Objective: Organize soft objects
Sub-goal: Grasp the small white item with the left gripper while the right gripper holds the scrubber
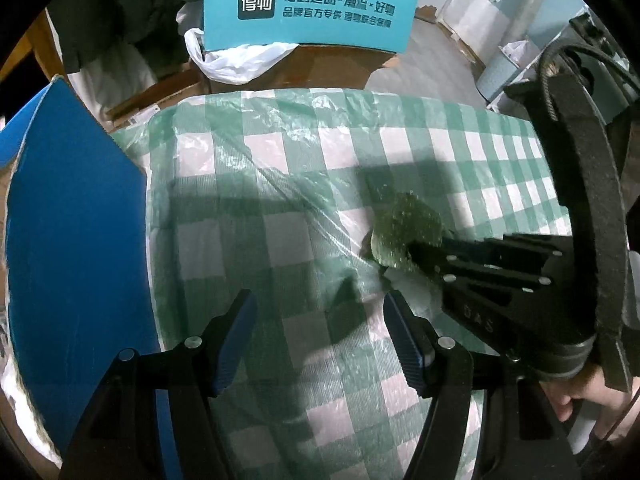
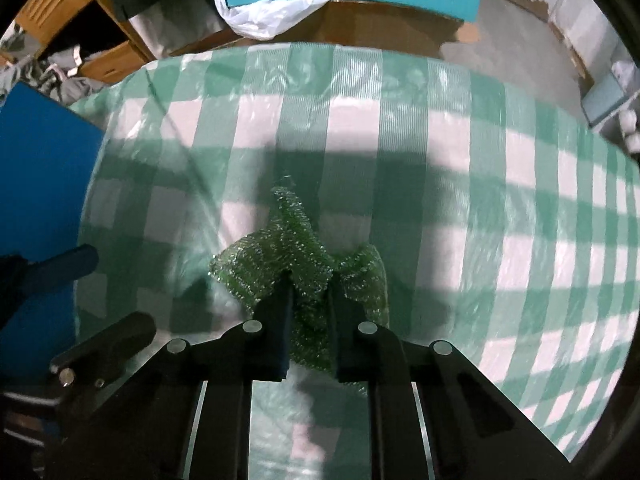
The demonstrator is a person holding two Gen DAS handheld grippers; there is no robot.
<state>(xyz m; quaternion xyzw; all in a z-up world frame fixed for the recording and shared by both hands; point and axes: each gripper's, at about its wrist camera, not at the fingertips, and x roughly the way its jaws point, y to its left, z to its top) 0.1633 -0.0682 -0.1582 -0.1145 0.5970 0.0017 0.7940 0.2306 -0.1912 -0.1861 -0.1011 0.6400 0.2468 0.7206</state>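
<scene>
- Two grippers were over the green-and-white checked cloth (image 2: 440, 200), which lay under a thin clear plastic sheet.
- The right gripper (image 2: 310, 300) was clamped on a green sparkly scrubber (image 2: 276, 256); the mesh bunched up between its jaws, with loose folds spilling out on both sides.
- The scrubber sat near the middle of the cloth, seemingly just at its surface; in the left wrist view it showed as a rounded green wad (image 1: 404, 232) at the tip of the right gripper.
- The left gripper (image 1: 320, 308) stood apart and empty, just beside the scrubber, above the cloth.
- A blue bin wall (image 1: 72, 220) stood at the left edge of the cloth, probably where the scrubber belonged.
- To do this step well, I judged the grip should stay firm, since springy mesh could slip from a narrow pinch, and the lift should go straight up so the plastic sheet did not come with it.
- The left gripper would do best to stay clear of the path toward the bin.
- Whether the jaws had also caught the plastic sheet could not be made out.
- The inside of the blue bin was out of sight, and the teal box (image 1: 308, 12) behind the cloth was cut off at the top in the right wrist view.
- Only part of a hand (image 1: 580, 396) showed at the right edge.
</scene>
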